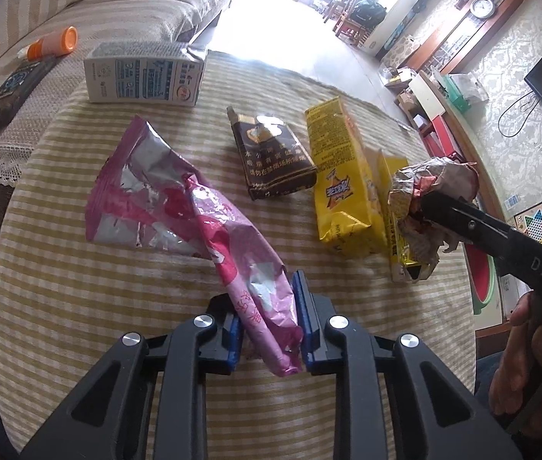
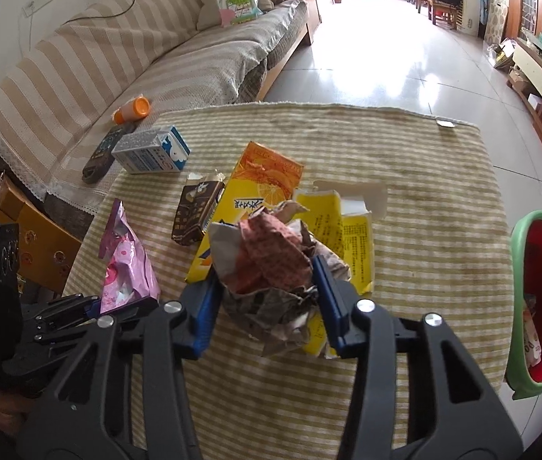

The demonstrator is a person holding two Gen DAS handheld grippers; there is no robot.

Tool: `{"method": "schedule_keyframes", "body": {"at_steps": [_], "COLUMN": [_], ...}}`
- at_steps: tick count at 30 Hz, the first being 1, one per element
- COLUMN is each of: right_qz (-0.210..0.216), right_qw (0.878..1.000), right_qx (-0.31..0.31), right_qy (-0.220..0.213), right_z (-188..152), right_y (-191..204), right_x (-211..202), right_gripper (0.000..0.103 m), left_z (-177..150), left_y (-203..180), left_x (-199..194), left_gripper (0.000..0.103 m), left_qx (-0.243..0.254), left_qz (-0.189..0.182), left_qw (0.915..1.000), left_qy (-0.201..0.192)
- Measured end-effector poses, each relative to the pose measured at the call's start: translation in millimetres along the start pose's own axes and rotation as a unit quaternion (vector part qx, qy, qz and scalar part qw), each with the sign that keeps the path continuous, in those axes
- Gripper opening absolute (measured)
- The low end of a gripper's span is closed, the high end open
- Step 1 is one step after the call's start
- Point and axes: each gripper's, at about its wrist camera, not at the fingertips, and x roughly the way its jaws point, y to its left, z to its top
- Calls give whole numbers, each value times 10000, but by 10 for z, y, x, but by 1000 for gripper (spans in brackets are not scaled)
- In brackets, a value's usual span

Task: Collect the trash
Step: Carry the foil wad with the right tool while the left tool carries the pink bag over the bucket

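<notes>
My left gripper (image 1: 269,326) is shut on the near end of a pink foil snack bag (image 1: 179,207), which lies on the striped tablecloth (image 1: 79,306); the bag also shows in the right wrist view (image 2: 125,264). My right gripper (image 2: 267,299) is shut on a crumpled paper wrapper ball (image 2: 271,264), seen in the left wrist view (image 1: 430,188) too, above a flattened yellow box (image 2: 351,237). A yellow juice carton (image 1: 342,176), a dark cigarette pack (image 1: 271,153) and a white-blue milk carton (image 1: 144,73) lie further back.
A green-rimmed red bin (image 2: 539,303) stands on the floor to the right of the table. A striped sofa (image 2: 117,65) at the left holds an orange-capped bottle (image 2: 133,109) and a dark remote (image 2: 104,151). An orange box (image 2: 41,249) sits left of the table.
</notes>
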Motion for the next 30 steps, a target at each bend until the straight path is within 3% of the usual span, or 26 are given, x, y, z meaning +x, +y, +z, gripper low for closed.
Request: {"method": "schedule_keyframes", "body": {"at_steps": [16,30], "right_qz": [116,-10], "right_qw": [9976,9929], "right_qx": [295,651], "right_qy": [-611,-993], "right_z": [8,-51], "right_y": [-46,-409], "right_x": [-731,-1206], "right_gripper": [44,44], "left_z": [25,201], "left_y": [-113,-648], "left_x": [-524,-755], "left_gripper": [17,17], "left_qx": [260,913], "left_qz": [73,53], "left_qw": [9983,9922], "left_qy": [-509,-842]}}
